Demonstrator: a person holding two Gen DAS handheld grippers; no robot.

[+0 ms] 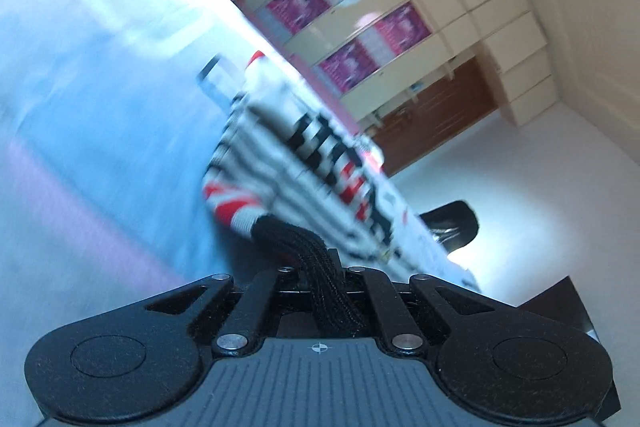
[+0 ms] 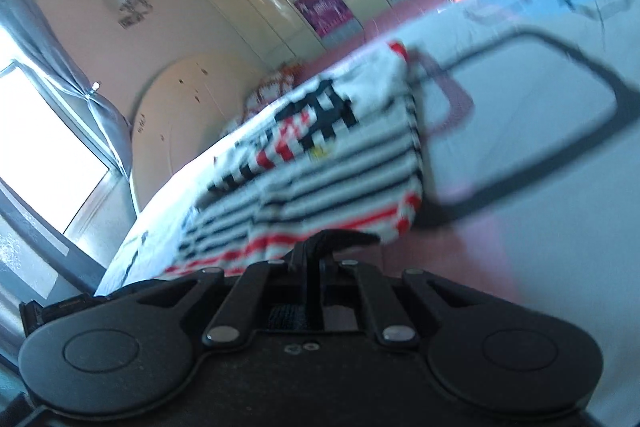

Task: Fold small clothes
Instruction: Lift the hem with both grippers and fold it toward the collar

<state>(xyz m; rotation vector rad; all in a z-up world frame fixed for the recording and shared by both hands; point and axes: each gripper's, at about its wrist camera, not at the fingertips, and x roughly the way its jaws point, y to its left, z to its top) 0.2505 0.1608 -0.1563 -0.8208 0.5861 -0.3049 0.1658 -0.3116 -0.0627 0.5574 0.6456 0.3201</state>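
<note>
A small white garment (image 1: pixel 296 163) with black and red stripes lies on the pale bed cover (image 1: pixel 100 87). My left gripper (image 1: pixel 276 231) is shut on the garment's red-striped near edge. In the right wrist view the same garment (image 2: pixel 320 155) lies spread on the bed cover (image 2: pixel 540 227), and my right gripper (image 2: pixel 336 239) is shut on its red-striped near hem. Both views are tilted and blurred by motion.
The bed cover carries dark rounded-rectangle prints (image 2: pixel 528 115). A cream wardrobe wall with purple panels (image 1: pixel 360 11) stands behind the bed. A bright window with a grey curtain (image 2: pixel 48 131) is at the left. A black chair (image 1: pixel 452 223) stands past the bed's edge.
</note>
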